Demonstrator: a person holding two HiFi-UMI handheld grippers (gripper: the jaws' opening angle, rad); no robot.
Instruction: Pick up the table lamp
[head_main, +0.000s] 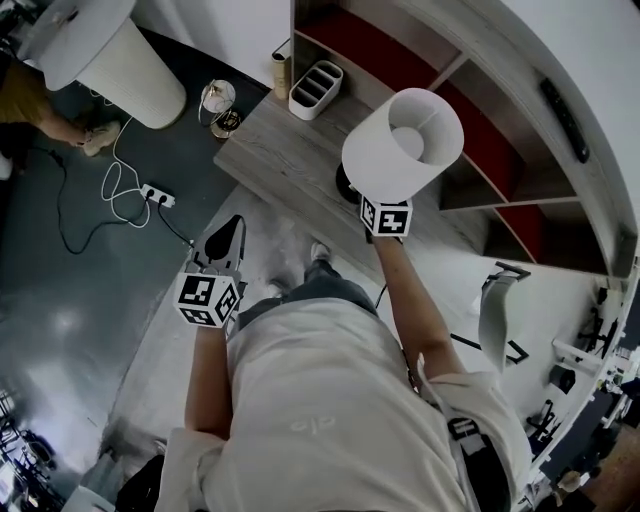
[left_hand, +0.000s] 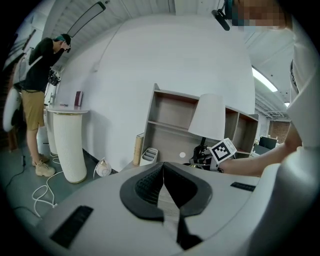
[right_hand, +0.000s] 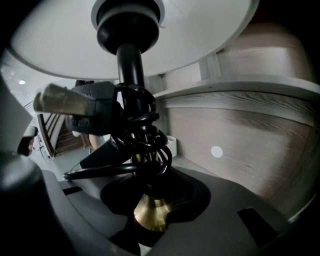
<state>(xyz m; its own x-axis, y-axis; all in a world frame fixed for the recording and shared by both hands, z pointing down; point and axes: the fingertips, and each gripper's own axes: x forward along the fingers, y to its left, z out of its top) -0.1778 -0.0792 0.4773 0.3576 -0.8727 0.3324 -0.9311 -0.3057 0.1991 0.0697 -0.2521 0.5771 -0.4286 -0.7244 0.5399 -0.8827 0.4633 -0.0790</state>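
We find the right gripper clamped low on the brass stem of the table lamp, directly under the white shade. In the head view the lamp stands at upper centre, over the wooden desk and near the shelf unit. Whether its base is clear of the desk we cannot tell. The left gripper, at lower left, is empty with its jaws together.

Risks noted:
- The smooth brass may slip or swivel in so narrow a hold, tipping the top-heavy shade.
- The black cord coiled round the stem may unwind and snag.
- The shade may strike the shelving.
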